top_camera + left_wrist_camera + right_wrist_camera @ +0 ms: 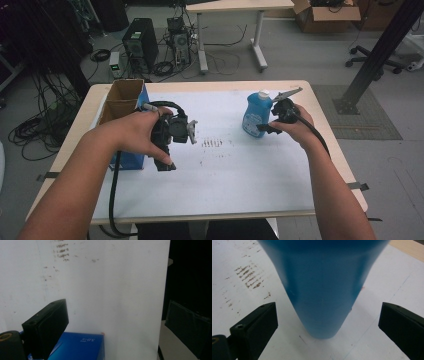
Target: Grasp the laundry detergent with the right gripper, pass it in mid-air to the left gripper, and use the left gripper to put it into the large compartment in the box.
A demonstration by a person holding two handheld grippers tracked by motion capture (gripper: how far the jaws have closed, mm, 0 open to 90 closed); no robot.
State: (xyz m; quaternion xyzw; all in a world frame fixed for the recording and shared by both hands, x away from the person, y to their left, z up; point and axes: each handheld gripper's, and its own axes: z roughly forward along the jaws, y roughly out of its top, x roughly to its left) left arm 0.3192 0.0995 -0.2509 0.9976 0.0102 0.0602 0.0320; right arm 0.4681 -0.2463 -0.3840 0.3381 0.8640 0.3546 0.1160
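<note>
The right gripper (267, 127) lines up on the blue bottle (256, 114), which stands upright at the far right of the white table (235, 170); its 2 jaws are spread wide either side, not touching, ready to close. The left gripper (167, 162), jaws also spread, waits over the blue box (131, 160), out of the way.

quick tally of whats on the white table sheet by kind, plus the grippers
blue bottle: 1
open blue carton: 1
grippers: 2, the left gripper and the right gripper, both open
total: 4
</note>
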